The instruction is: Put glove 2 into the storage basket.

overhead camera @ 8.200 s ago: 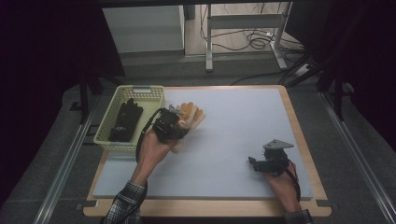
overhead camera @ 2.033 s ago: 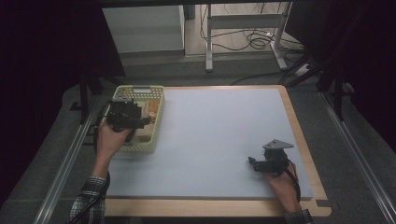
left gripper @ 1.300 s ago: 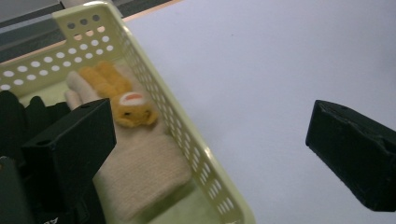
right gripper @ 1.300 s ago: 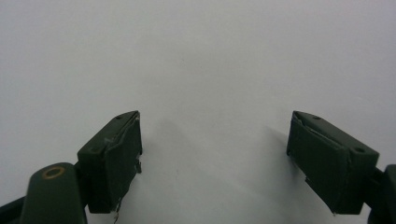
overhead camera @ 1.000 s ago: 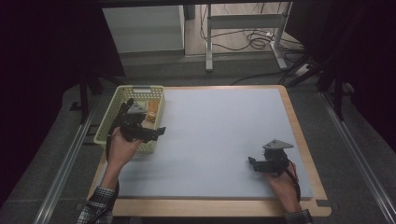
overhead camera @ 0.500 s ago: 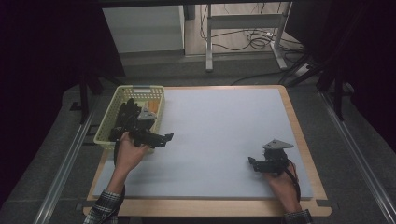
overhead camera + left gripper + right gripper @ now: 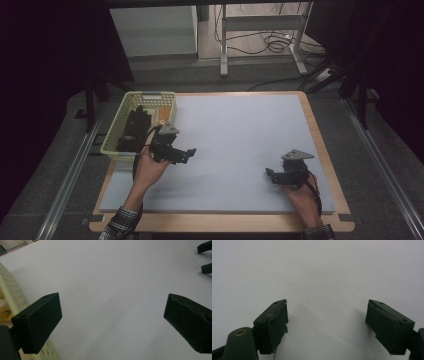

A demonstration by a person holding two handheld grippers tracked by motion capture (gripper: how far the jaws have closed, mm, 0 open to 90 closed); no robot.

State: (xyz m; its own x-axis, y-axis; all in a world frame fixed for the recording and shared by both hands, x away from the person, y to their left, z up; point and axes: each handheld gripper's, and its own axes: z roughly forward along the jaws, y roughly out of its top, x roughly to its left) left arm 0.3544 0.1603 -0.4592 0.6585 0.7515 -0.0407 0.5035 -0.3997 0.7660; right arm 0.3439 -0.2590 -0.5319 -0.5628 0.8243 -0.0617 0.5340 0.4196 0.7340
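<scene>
My left gripper [image 7: 189,154] hovers over the left part of the pale mat [image 7: 240,135], just right of a yellow-green basket [image 7: 148,94]. In the left gripper view its jaws [image 7: 112,320] stand wide open with nothing between them, and the basket's perforated wall [image 7: 11,296] runs along the left. Inside the basket lie a black object [image 7: 132,131] and a tan item [image 7: 162,118]. My right gripper [image 7: 270,176] rests low on the mat at the near right, open and empty [image 7: 327,325].
The mat lies on a wooden board [image 7: 322,150] with a thin rim all round. The other gripper's jaw tips [image 7: 206,255] show far off in the left gripper view. Metal rails [image 7: 70,185] flank the table; desk legs and cables [image 7: 270,45] stand behind it.
The left gripper has come away from the basket, moving right and toward the person over the mat, open and empty. The tan item it carried earlier now lies in the basket. The right gripper is unmoved.
</scene>
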